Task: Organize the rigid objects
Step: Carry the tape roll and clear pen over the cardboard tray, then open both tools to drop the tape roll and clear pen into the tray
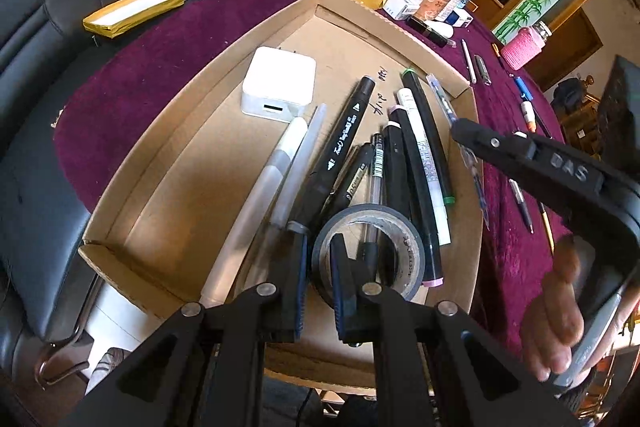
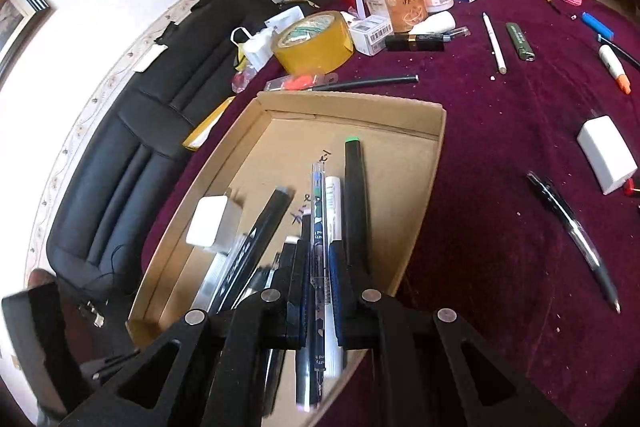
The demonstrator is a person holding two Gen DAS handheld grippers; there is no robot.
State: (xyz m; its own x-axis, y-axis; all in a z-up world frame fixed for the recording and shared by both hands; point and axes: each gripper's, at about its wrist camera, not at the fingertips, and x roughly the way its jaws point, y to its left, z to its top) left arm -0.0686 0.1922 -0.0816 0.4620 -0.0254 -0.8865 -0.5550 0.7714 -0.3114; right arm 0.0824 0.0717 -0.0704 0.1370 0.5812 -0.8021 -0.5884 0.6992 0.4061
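While over tray, tongs (image 1: 319,259) clamping tape (image 1: 370,251).

black chair (image 2: 120,163) beside table | maroon tablecloth (image 2: 500,147) | framed picture (image 2: 20,15) on wall

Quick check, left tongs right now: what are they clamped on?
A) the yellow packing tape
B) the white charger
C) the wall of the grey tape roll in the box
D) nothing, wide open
C: in the left wrist view the left tongs pinch the wall of the grey tape roll, one finger inside its hole, over the pens in the cardboard box.
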